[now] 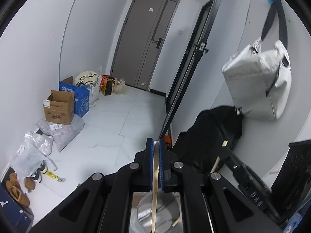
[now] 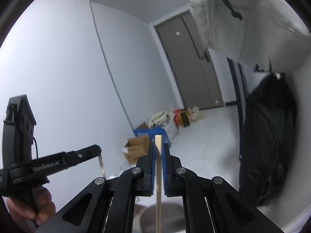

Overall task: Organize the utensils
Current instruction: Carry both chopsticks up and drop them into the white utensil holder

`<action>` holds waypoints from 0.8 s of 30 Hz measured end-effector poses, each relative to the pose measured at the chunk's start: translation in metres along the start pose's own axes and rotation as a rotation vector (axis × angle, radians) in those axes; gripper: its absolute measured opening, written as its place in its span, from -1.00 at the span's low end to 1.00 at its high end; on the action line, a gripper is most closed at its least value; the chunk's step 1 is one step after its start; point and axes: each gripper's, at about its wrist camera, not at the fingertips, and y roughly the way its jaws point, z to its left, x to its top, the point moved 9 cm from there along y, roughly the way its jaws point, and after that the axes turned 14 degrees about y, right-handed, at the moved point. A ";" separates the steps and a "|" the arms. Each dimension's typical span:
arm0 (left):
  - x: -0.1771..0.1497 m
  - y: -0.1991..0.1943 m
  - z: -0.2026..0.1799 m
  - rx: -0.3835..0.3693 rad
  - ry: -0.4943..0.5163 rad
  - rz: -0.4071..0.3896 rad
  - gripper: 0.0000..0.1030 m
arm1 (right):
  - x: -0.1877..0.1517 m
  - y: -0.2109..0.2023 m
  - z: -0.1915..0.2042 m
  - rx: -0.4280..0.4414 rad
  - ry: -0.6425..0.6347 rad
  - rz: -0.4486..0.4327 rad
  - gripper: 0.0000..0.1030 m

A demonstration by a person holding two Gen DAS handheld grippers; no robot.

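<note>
In the left wrist view my left gripper [image 1: 155,142] is shut on a thin flat silver metal utensil handle [image 1: 155,174], which runs down between the blue pads toward a round metal container [image 1: 143,211] below. To its right, my right gripper [image 1: 226,149] holds a pale wooden chopstick [image 1: 214,166]. In the right wrist view my right gripper [image 2: 159,145] is shut on that wooden chopstick [image 2: 158,174], whose square end pokes up past the pads. A hand [image 2: 38,211] holds the left gripper [image 2: 98,150] at the left, with the metal utensil [image 2: 102,166] hanging from it.
Both grippers are raised above a tiled hallway floor [image 1: 120,120]. Cardboard boxes [image 1: 58,106], plastic bags and shoes [image 1: 17,188] line the left wall. A grey door [image 1: 143,44] closes the far end. A pale bag [image 1: 258,81] hangs above black fabric [image 1: 213,136] on the right.
</note>
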 end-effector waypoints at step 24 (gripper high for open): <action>-0.017 0.045 0.004 0.055 0.018 -0.120 -0.97 | -0.032 0.064 -0.019 -0.009 -0.037 -0.019 -0.89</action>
